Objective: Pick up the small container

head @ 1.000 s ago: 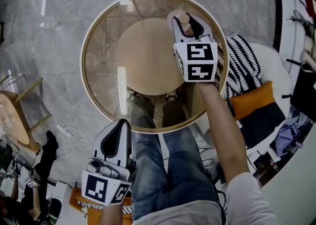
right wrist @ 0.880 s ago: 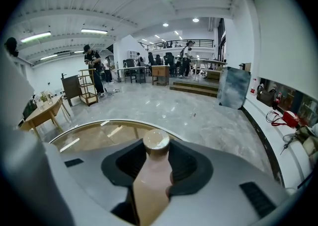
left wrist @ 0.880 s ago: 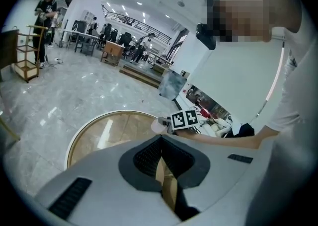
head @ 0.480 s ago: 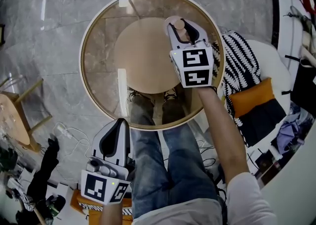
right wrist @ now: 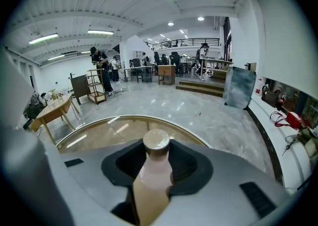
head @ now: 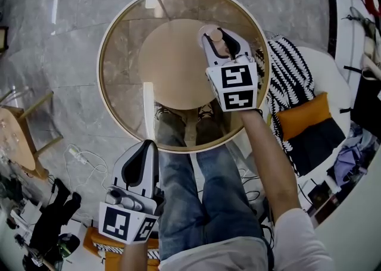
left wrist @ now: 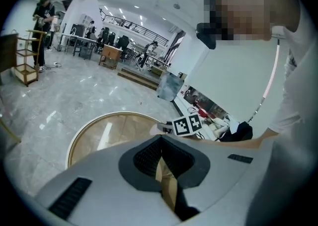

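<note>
Pink, tan-capped small container (right wrist: 151, 170) clamped in right gripper (head: 216, 33) fingers over round glass counter (head: 119, 73). Lift in hand, probably. Next: steady rise, grip kept firm.

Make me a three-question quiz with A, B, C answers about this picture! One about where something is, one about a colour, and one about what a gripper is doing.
1. Where is the left hand-held gripper?
A off the round table, beside the person's leg
B over the table's middle
C lying on the tabletop

2. What colour is the small bottle?
A green
B pink
C blue

3. The right hand-held gripper is:
A shut on the bottle
B open and empty
C lying on the floor

Answers: 1 A, it sits outside the table's rim by the jeans; 2 B, its body is pink under a tan cap; 3 A, its jaws press the bottle's sides.
</note>
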`<action>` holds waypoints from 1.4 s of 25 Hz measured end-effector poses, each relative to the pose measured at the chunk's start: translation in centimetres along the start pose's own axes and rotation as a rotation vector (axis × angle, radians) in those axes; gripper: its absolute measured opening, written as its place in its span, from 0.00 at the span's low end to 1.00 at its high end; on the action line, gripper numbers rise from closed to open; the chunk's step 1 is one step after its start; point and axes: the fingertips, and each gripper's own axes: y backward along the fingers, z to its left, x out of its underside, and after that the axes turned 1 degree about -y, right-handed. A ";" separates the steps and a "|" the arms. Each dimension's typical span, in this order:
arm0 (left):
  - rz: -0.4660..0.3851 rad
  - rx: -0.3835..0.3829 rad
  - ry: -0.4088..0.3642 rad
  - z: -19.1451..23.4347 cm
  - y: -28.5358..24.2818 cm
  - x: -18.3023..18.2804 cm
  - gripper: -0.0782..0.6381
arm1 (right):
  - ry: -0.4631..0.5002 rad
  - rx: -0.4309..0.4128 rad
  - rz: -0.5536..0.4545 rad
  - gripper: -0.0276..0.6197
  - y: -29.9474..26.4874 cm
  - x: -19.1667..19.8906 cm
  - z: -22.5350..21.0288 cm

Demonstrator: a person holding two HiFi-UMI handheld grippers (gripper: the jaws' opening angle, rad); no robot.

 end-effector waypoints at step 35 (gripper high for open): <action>-0.026 0.002 -0.046 -4.4 0.2 -2.0 0.13 | 0.058 -0.118 0.013 0.27 7.6 1.1 2.0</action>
